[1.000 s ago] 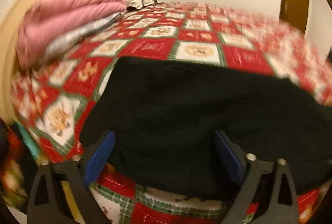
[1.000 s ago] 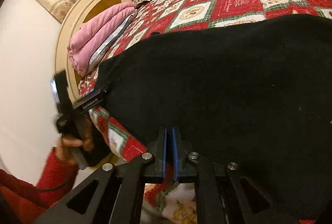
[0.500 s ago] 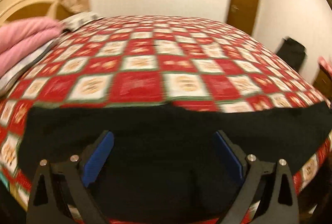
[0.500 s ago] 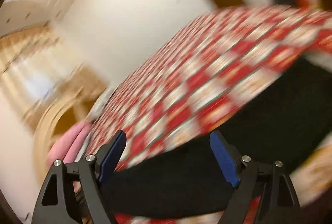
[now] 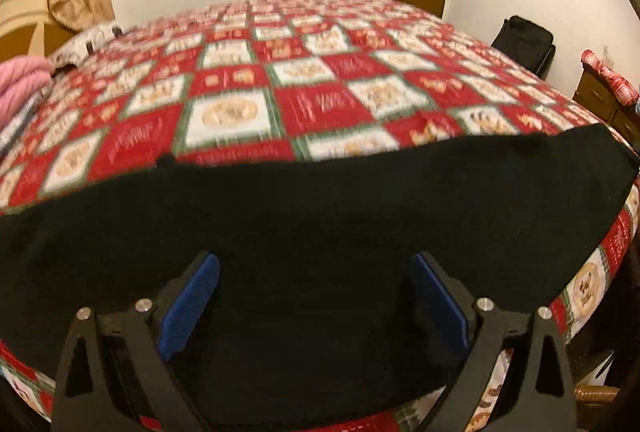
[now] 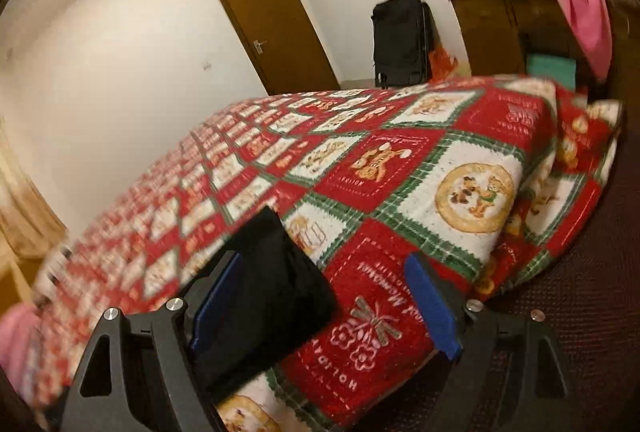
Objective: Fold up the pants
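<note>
Along the near edge of the red-and-white patchwork bedspread (image 5: 320, 103), the long black fabric pants (image 5: 320, 224) are lying flat in a band. Left gripper (image 5: 316, 300) is hovering over their middle, jaws standing wide, gripping nothing. Right gripper (image 6: 324, 296) has just been opening and is likewise holding nothing; one end of the pants is lying between its jaws, beside the left pad. Judgement: the next fold is requiring both end corners pinched squarely, edges kept aligned. Right view alone is showing the bed corner, black upright suitcase (image 6: 400, 35) and that end; left view is showing the full garment.
</note>
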Available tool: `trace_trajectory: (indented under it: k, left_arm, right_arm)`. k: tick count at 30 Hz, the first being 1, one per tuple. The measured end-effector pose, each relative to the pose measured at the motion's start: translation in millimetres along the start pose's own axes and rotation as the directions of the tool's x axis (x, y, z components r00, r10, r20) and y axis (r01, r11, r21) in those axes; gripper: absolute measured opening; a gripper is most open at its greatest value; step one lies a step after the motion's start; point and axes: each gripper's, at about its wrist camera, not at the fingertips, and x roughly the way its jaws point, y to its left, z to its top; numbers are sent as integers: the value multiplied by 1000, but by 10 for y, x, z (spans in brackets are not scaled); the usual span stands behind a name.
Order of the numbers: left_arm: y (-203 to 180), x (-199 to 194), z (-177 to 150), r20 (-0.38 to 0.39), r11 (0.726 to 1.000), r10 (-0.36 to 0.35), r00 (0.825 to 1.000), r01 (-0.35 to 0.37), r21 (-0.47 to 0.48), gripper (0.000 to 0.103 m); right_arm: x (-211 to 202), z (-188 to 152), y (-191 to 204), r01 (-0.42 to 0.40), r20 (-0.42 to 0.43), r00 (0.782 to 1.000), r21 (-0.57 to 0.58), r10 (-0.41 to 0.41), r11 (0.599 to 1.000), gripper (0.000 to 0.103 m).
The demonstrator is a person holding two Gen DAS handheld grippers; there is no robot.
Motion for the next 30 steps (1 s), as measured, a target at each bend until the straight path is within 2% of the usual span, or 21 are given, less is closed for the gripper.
trace_trajectory:
  k: [2,4,5,6,9,16,17,19,20,21,23,26,30]
  left_arm:
    - [-46,-10,-35,14,999,21,1000,-21,29,99]
    - [-98,-14,-57,12,998,32,999,-33,59,99]
    - [-94,-17,-61,12,998,31,999,-31,59,99]
    - [-86,-22,-66,12,998,27,1000,-27,56,99]
    - [-49,-36,-64,13,999,12,1000,-13,38,99]
    - [-23,-36,-75,14,1000,6,1000,-6,30,99]
    - [-26,-34,-76,13,1000,8,1000,-8,29,99]
    - [-25,-33,-80,13,999,12,1000,-13,32,99]
    - [-25,-34,-81,13,999,13,1000,-13,32,99]
    - [-25,-35,-80,13,999,12,1000,-13,31,99]
    - [-13,-44,-77,12,1000,1,1000,-2,22,99]
    - [68,-75,-47,14,1000,-9,1000,9,-8,99]
    - [254,-145,4,35,997,0,999,3,-72,99]
  right_arm:
    - [-18,-79,66,17,2,1000,-10,-17,1000,80]
    - [-54,-103,112,38,2,999,-32,-38,999,70]
    - [-70,-113,148,14,-6,1000,-33,-14,999,57]
    - [-58,-120,181,-25,-33,999,-24,24,999,49]
    - [-59,-169,247,-74,-80,994,-11,73,997,49]
    - [-9,-132,51,-151,-67,985,142,162,978,48]
    - [26,-131,45,-158,-70,983,138,169,978,45]
    - [78,-130,113,-119,-89,988,76,125,990,26]
    - [100,-134,158,-89,-106,990,33,92,996,13]
    - [113,-134,178,-85,-117,989,14,86,996,10]
    - [117,-121,178,-92,-129,987,36,96,995,7]
    - [36,-76,324,-114,-118,986,-1,114,993,7]
    - [-233,-85,912,-257,-110,964,-136,244,957,7]
